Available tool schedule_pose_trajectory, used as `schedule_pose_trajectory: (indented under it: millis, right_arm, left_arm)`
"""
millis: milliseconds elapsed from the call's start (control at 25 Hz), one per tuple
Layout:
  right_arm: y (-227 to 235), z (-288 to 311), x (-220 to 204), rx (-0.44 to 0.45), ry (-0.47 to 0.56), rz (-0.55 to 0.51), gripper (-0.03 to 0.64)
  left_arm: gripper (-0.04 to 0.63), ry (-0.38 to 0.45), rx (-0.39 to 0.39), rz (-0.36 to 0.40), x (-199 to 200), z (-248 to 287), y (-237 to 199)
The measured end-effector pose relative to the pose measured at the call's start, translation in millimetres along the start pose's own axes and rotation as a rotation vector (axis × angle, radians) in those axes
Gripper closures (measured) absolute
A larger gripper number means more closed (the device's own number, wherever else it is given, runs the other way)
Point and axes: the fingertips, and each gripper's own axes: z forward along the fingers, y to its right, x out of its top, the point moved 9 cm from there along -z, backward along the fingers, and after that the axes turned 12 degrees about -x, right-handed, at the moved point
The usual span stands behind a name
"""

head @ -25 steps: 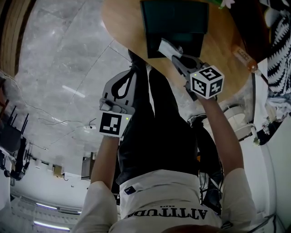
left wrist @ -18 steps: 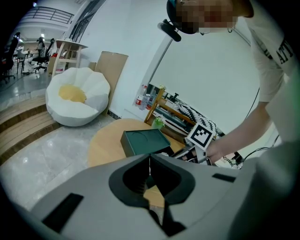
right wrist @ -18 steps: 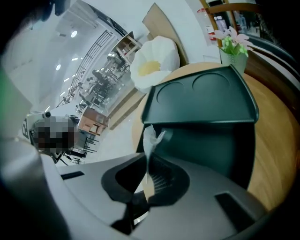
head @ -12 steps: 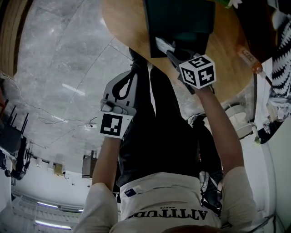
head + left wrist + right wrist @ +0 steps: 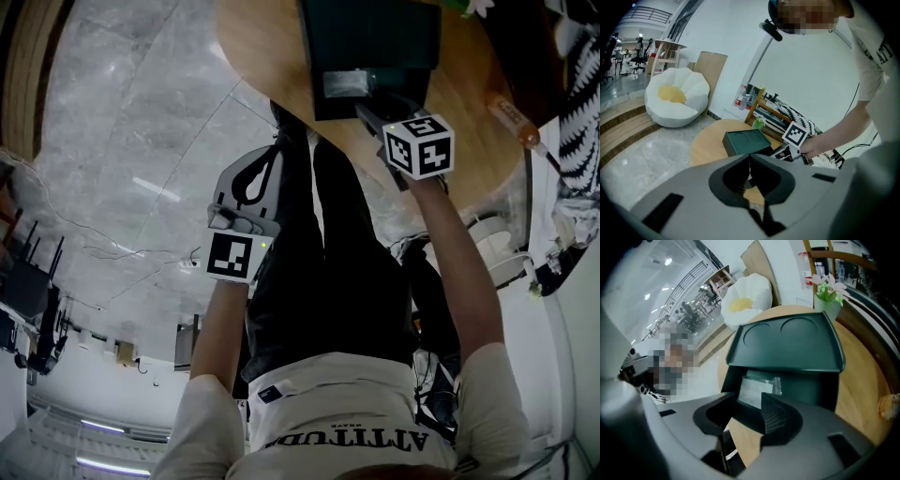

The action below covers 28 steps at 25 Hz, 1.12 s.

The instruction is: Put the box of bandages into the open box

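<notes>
The dark green open box [image 5: 375, 37] stands on the round wooden table [image 5: 473, 94], its lid [image 5: 787, 341] raised at the back. The pale bandage box [image 5: 342, 84] lies inside it, near the front wall, also seen in the right gripper view [image 5: 757, 390]. My right gripper [image 5: 375, 111] hovers just in front of the open box; its jaws are opening and nothing is between them [image 5: 750, 420]. My left gripper [image 5: 255, 159] hangs beside the table over the floor, fingertips together, empty [image 5: 751, 173].
A small potted plant [image 5: 827, 296] stands behind the box. An orange-capped tube [image 5: 511, 120] lies near the table's edge. A white flower-shaped cushion seat [image 5: 677, 96] sits on the marble floor beyond the table. A striped cloth lies on a shelf [image 5: 801, 119].
The right gripper carried the bandage box forward over the open box and let it go; the bandage box now lies inside. The left gripper stayed put.
</notes>
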Motion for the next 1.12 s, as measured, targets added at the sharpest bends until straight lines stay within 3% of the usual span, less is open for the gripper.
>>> schedule_pose_trajectory:
  millis: [400, 1120]
  right_arm:
    - [-9, -76, 5, -0.014, 0.082, 0.038, 0.431]
    - [-65, -294, 17, -0.079, 0.447, 0.183, 0.578]
  left_arm:
    - [0.574, 0.021, -0.033, 0.102, 48, -26, 24]
    - [0.572, -0.019, -0.16, 0.309, 155, -118, 103]
